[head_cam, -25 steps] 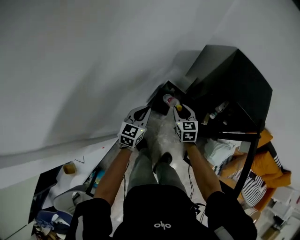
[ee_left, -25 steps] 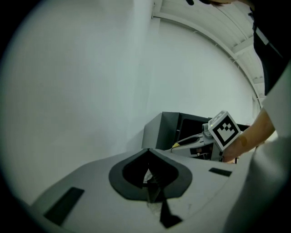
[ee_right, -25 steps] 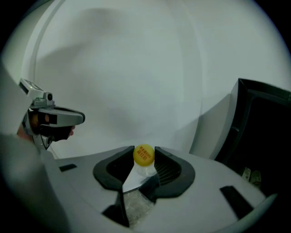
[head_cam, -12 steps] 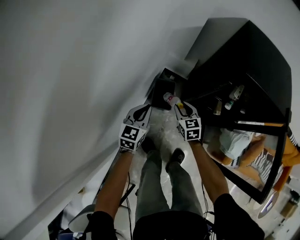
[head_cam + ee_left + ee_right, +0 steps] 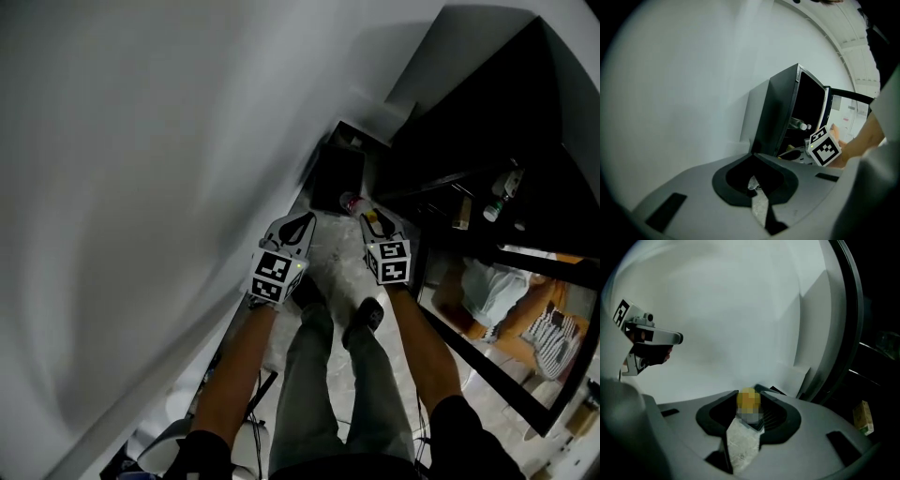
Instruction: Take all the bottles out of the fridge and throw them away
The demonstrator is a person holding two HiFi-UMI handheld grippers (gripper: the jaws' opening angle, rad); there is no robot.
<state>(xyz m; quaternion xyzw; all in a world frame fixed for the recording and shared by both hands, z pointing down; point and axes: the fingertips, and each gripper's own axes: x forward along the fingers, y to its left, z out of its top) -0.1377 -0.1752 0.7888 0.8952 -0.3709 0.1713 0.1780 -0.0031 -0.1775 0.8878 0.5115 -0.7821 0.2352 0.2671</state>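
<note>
Though dimness blurs the bottle [image 5: 352,202], the right gripper [image 5: 374,218] clamps it; left gripper [image 5: 298,226] closed, empty.

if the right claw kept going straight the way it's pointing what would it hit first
Probably the black bin against the white wall, with the bottle it holds arriving before the right claw itself. Depth is unclear, so it might pass the bin and reach the wall.

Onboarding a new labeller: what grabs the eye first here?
The right gripper, mid-frame in the head view, shut on a bottle. Just past it a black bin stands against the white wall; the open fridge at right has more bottles inside.
</note>
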